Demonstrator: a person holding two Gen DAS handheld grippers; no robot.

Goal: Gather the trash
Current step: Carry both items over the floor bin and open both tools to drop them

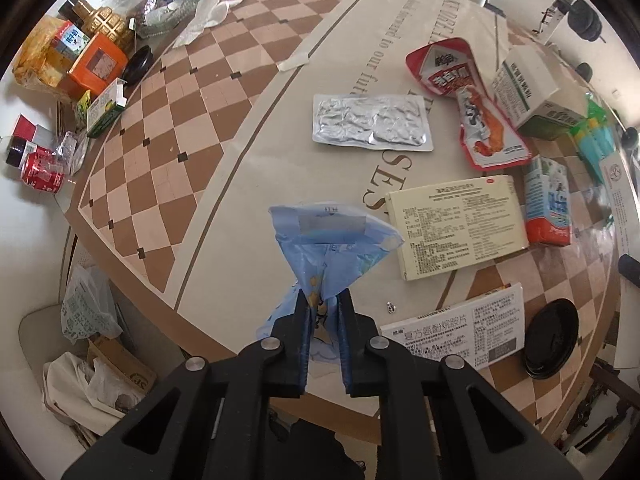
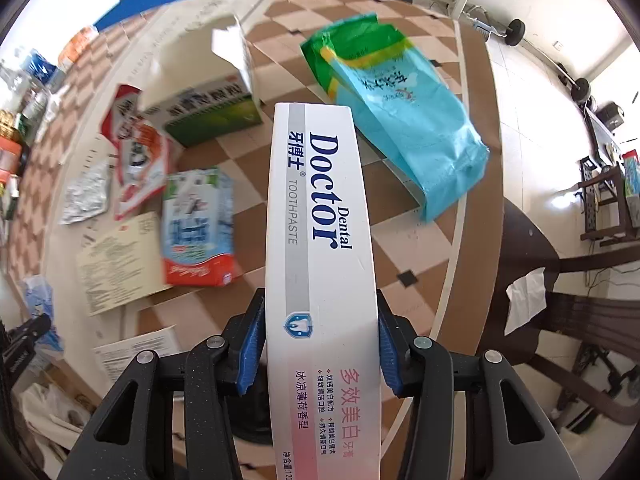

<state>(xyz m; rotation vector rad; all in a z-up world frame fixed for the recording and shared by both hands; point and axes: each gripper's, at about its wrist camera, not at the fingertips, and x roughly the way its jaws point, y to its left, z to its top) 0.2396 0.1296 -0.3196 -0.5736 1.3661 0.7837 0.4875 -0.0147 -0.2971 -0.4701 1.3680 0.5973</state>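
Above the checkered round tabletop (image 1: pixel 168 128): left gripper (image 1: pixel 323 300) pinched shut on crumpled blue plastic wrapper (image 1: pixel 332 240), right gripper (image 2: pixel 320 320) clamped around white toothpaste carton (image 2: pixel 320 216). Best kept squeezed firmly and carried level toward floor trash pile (image 1: pixel 92 380), avoiding snagging remaining litter.

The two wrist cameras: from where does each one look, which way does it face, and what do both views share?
Left wrist: sits behind the left gripper, looking forward and down over the table; its black fingers pinch a blue plastic wrapper.
Right wrist: sits behind the right gripper, facing across the same table toward the teal bag; its fingers clamp a white toothpaste box.
Shared: silver foil pack, red snack wrapper, milk carton.
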